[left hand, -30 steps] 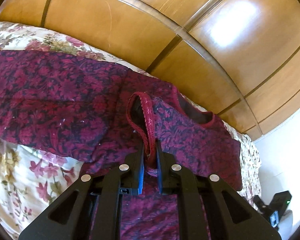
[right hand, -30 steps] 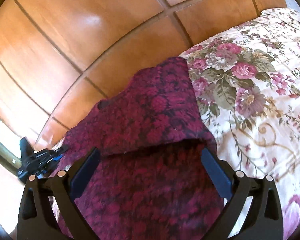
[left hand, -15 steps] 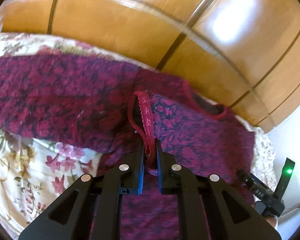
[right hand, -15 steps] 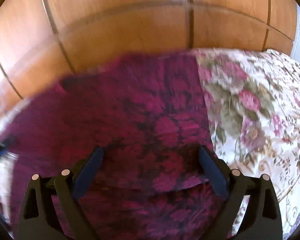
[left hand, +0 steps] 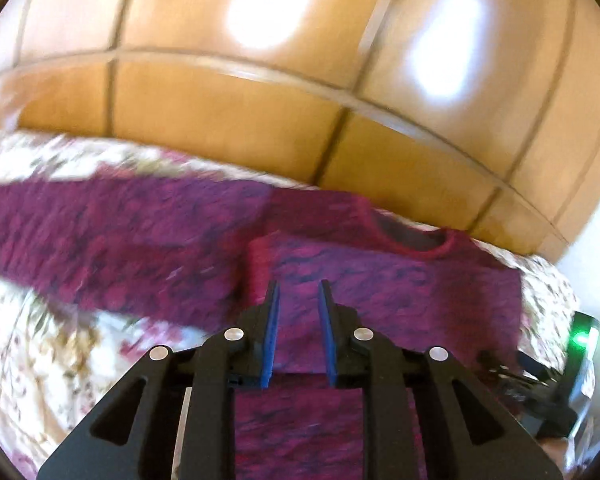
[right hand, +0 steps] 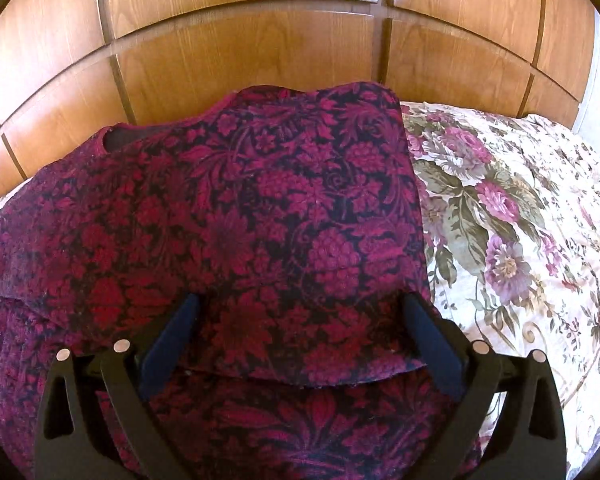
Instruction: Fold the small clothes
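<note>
Left gripper (left hand: 297,292), nearest the lens in the left wrist view: blue-padded fingers parted by a narrow gap, nothing between them, poised just above the maroon floral garment (left hand: 380,280). Right gripper (right hand: 300,312), in the right wrist view: fingers spread wide apart, holding nothing, low over the same garment (right hand: 236,220). The garment lies on the bed, on a cream floral bedspread (right hand: 520,220). One flap is folded over the body, its lower edge crossing between the right gripper's fingers. In the left wrist view, which is motion-blurred, a long band of the fabric runs off to the left, while the neckline (left hand: 412,238) faces the far side. At that view's right edge sits a dark device with a green light (left hand: 580,338). Beyond the bed stands a glossy wooden panelled headboard (right hand: 260,52), the garment's far edge lying against its base.
</note>
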`<state>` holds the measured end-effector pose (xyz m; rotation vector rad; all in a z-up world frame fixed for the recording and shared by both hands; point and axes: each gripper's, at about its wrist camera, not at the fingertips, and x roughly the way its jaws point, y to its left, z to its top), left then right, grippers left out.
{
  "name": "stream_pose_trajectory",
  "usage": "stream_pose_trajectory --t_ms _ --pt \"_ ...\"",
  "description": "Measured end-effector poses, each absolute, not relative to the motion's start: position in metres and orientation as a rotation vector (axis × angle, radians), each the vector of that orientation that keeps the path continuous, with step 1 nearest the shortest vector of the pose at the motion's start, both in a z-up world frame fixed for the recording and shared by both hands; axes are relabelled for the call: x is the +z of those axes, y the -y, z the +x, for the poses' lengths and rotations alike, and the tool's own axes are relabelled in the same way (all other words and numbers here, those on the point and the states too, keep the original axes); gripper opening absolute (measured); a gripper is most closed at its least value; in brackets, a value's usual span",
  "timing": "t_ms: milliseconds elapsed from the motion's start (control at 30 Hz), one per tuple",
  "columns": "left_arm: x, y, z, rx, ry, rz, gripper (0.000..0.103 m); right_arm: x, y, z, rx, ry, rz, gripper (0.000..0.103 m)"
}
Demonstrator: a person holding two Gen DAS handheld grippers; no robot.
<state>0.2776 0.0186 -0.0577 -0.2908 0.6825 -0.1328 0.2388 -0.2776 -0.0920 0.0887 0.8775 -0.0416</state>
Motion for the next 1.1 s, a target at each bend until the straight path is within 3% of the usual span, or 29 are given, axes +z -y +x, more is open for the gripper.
stream_pose_trajectory --t_ms 233,600,700,1033,1100 --pt "-0.099 -0.003 0.343 -0.124 -0.870 -0.286 0.017 -0.091 0.276 0.238 -0.043 -0.874 0.084 0.101" --pt "-0.082 0.002 0.313 -0.058 -0.832 -0.217 0.018 -0.091 0.275 0.238 -0.043 -0.874 0.080 0.101" --pt "-0.073 -0.008 0.290 -0.031 -0.785 -0.244 0.047 -0.091 0.274 0.239 -0.043 -0.874 0.078 0.101" --pt "-0.055 -0.044 0.236 0.031 -0.711 -0.299 0.049 -0.092 0.276 0.239 -0.041 -0.874 0.081 0.101" --pt "-0.052 -0.051 0.227 0.042 -0.701 -0.301 0.059 -0.092 0.276 0.239 -0.042 -0.874 0.081 0.101"
